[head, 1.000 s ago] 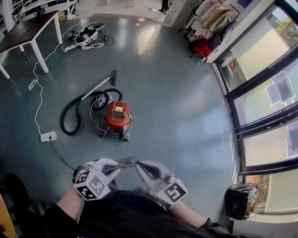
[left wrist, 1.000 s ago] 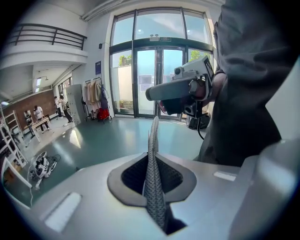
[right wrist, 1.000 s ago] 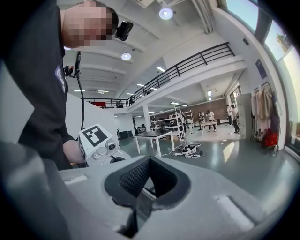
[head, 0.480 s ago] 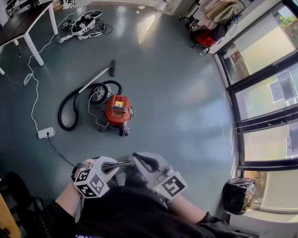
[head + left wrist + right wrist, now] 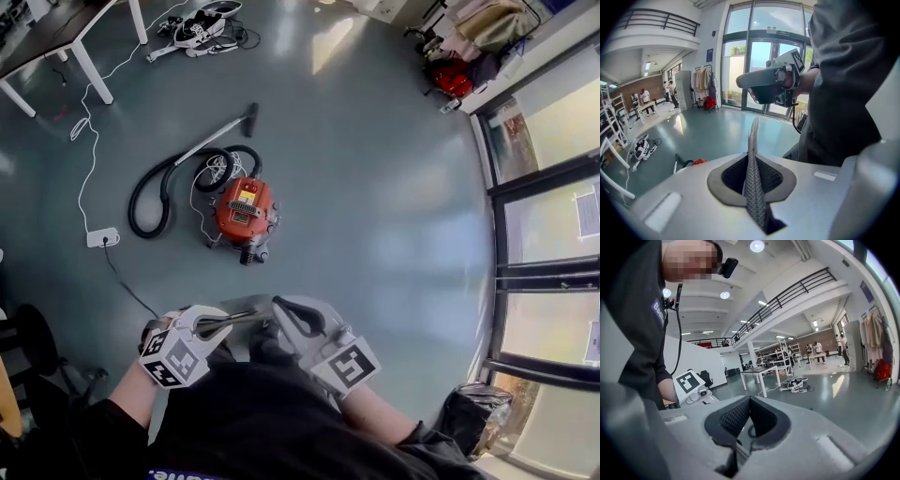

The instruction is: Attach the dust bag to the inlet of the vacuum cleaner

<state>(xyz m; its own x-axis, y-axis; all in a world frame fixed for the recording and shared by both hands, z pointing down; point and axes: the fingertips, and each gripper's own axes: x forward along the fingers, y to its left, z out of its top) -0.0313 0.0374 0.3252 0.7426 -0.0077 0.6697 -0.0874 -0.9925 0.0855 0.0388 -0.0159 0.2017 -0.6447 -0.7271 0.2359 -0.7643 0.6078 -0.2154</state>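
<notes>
The red vacuum cleaner [image 5: 246, 211] stands on the grey floor ahead, with its black hose [image 5: 155, 192] looped to its left. A thin grey dust bag [image 5: 251, 323] hangs close to my body between the two grippers. My left gripper [image 5: 228, 324] is shut on one edge of it, and that textured grey edge [image 5: 753, 140] rises out between its pads. My right gripper [image 5: 279, 315] is shut, with its tips at the bag's other side. In the right gripper view no sheet shows between its pads [image 5: 749, 416]. Both grippers are well short of the vacuum.
A white power strip [image 5: 101, 237] and its cable lie left of the vacuum. A dark table with white legs [image 5: 80, 42] stands at the far left, with gear on the floor [image 5: 204, 26] beyond. Glass doors run along the right, and a bin [image 5: 483, 412] stands at the lower right.
The vacuum has shifted in the head view as I move across the floor. Both grippers keep the same hold and the same spacing low in front of my body.
</notes>
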